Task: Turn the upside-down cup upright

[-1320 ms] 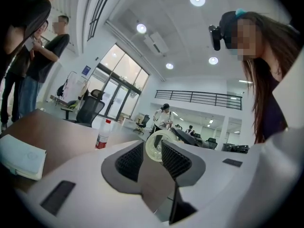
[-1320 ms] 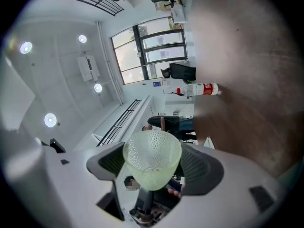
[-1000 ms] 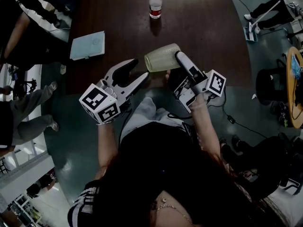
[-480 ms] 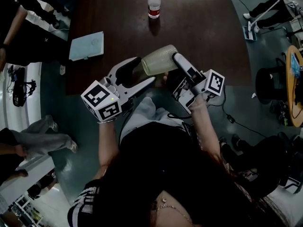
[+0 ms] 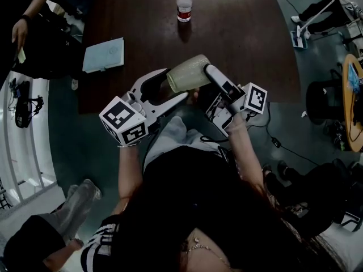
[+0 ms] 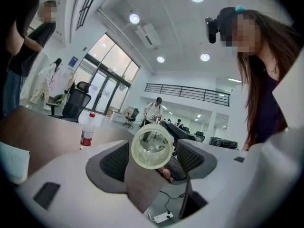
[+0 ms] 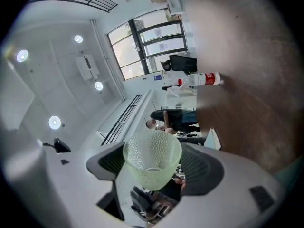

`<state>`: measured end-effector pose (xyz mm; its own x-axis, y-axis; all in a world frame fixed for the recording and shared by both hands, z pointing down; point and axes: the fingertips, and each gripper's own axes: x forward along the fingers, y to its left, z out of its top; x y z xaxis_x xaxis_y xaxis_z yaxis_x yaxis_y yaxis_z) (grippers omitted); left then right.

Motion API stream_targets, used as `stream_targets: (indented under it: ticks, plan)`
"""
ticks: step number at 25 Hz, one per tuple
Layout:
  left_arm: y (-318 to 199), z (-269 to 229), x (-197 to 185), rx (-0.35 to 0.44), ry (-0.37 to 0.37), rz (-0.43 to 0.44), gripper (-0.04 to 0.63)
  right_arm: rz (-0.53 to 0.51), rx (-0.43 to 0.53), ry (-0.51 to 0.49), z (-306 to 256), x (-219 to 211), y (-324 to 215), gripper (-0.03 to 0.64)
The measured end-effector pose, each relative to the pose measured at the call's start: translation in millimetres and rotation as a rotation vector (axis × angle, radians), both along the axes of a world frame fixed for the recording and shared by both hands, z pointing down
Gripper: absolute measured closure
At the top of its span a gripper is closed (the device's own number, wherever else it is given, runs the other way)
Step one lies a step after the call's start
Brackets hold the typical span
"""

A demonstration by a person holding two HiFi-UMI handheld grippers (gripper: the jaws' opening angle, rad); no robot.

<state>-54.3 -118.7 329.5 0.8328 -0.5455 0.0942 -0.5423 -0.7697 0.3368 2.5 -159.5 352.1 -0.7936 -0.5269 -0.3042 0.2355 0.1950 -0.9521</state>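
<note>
White right gripper (image 7: 153, 161) clamped on a pale green bumpy cup (image 5: 188, 73), held on its side in the air over the near edge of the brown desk (image 5: 244, 44). Left gripper (image 5: 172, 85) jaws have just been opening and now stand wide apart around the cup's end, not pressing it. Water bottle (image 5: 185, 4) upright near far edge, notebook (image 5: 105, 54) at left edge.
</note>
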Motion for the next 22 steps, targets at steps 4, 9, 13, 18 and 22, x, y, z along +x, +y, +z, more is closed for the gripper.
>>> stream_targets:
  ticks: [4, 9, 13, 18, 22]
  plan:
    - [0.5, 0.0, 1.2, -0.001, -0.005, 0.001, 0.276, -0.004, -0.002, -0.005, 1.3, 0.7, -0.5, 0.256]
    - [-1.5, -1.4, -1.6, 0.008, 0.005, -0.016, 0.319, -0.009, -0.005, -0.012, 1.4, 0.3, -0.3, 0.256]
    - [-1.3, -2.0, -1.0, 0.01, 0.004, -0.011, 0.321, -0.008, -0.002, -0.018, 0.7, 0.8, -0.3, 0.256]
    - [-0.9, -3.3, -0.7, 0.019, 0.001, -0.008, 0.324, -0.008, 0.003, -0.031, -0.8, 1.0, -0.2, 0.256]
    - [-1.0, -4.2, -0.8, 0.016, -0.005, -0.013, 0.324, -0.006, 0.017, -0.039, -1.5, 0.8, -0.5, 0.256]
